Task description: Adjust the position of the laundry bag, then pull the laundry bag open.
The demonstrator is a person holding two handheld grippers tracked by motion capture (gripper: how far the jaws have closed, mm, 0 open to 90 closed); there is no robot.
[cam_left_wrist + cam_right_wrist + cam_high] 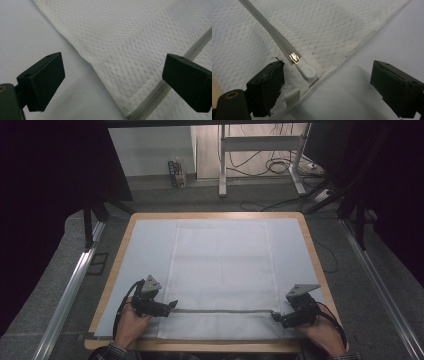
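High view: white textured cover (222,270) spread flat on the pale sheet (145,245) over the table (131,221), grey zipper (222,310) running across near the front edge. Left tongs (173,304) at the zipper's left end, right tongs (274,315) at its right end, each held in a hand.

Left gripper view: left tongs (113,83) open wide, jaws either side of the cover's edge (130,50), zipper (160,92) just before the right jaw; nothing gripped.

Right gripper view: right tongs (332,86) open, gripping nothing. Metal slider (295,59) with grey pull tab (307,70) at the cover's corner, between the jaws, nearer the left one.
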